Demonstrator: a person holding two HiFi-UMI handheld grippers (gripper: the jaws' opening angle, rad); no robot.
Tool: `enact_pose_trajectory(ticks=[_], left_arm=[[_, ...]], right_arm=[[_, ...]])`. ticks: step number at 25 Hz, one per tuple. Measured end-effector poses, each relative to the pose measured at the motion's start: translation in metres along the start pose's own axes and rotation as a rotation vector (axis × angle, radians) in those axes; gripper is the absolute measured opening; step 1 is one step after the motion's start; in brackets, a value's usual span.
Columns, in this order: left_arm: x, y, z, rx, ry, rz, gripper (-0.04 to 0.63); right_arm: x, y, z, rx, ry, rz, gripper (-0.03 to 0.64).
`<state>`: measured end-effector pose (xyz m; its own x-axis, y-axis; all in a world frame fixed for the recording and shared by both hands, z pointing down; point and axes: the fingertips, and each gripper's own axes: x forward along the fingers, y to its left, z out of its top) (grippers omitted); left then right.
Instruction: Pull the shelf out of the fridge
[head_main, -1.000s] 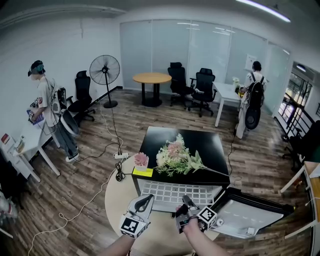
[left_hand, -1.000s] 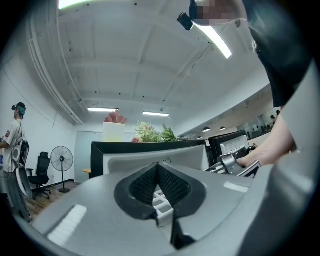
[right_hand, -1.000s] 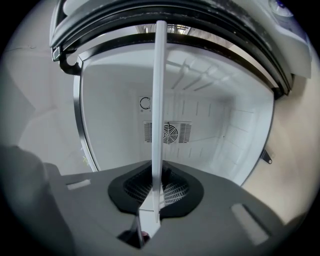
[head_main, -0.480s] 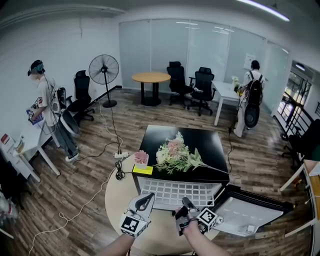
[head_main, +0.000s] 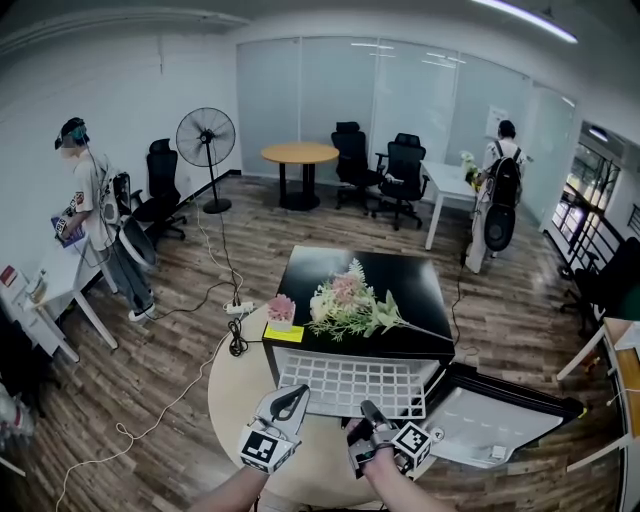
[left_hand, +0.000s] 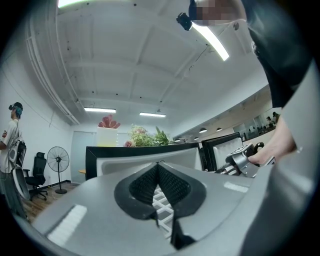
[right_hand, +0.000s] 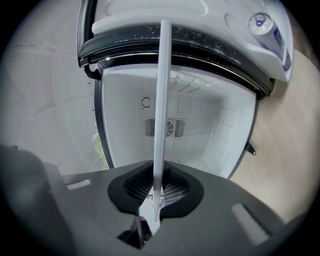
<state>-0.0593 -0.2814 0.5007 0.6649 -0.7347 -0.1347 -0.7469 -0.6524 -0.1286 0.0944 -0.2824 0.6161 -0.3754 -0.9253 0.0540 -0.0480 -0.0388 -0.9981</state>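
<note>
1. Over on the left, a person (head_main: 85, 200) stands by the wall, and a fan (head_main: 205, 137) stands on the wood floor a bit further back.
2. Next comes the left gripper (head_main: 295, 395). It is over a round table (head_main: 235, 410), just beside the shelf's left front corner. I cannot tell if it touches the shelf.
3. Its jaws are pressed together at the tip (left_hand: 159, 165), with nothing between them.
4. In the middle is the black fridge (head_main: 400, 290). A small pink flower (head_main: 282, 310) and a bunch of flowers (head_main: 345, 305) lie on top of it.
5. The white shelf (head_main: 350, 385) sticks far out of the open front of the fridge, toward the camera. Its back edge is under the black top.
6. The right gripper (head_main: 368, 412) is at the shelf's front edge.
7. In the right gripper view its jaws (right_hand: 155, 200) pinch the thin edge of the shelf (right_hand: 161, 100), and the white inside of the fridge shows behind.
8. To the right, the fridge door (head_main: 500, 425) hangs wide open. A can (right_hand: 260, 22) sits in the door.
9. Far on the right, another person (head_main: 500, 190) stands by a white desk.
</note>
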Motion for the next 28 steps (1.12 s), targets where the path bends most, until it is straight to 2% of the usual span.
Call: enact_pose_trajectory(ticks=[7,11,13,16,20,28], left_arm=[[-0.003,-0.008,0.007,0.001,-0.007,-0.002,0.000],[-0.004,-0.011,0.004,-0.004,-0.018,-0.013,0.000],[-0.005,-0.012,0.004,-0.007,-0.017,-0.011,0.000],[-0.006,-0.014,0.004,-0.013,-0.021,-0.012,0.000],[-0.005,-0.020,0.004,-0.023,-0.026,-0.020,0.000],[0.002,-0.029,0.002,-0.040,-0.026,-0.042,0.000]], right_arm=[[-0.019,-0.002,-0.009,-0.015,0.003,-0.015,0.037],[-0.026,0.003,-0.009,-0.020,0.000,0.009,0.037],[-0.032,0.002,-0.010,-0.033,0.000,-0.023,0.037],[-0.047,-0.011,-0.018,-0.092,0.013,-0.095,0.037],[-0.061,-0.017,-0.017,-0.176,0.022,-0.109,0.035],[-0.072,-0.007,-0.011,-0.435,0.056,-0.139,0.035]])
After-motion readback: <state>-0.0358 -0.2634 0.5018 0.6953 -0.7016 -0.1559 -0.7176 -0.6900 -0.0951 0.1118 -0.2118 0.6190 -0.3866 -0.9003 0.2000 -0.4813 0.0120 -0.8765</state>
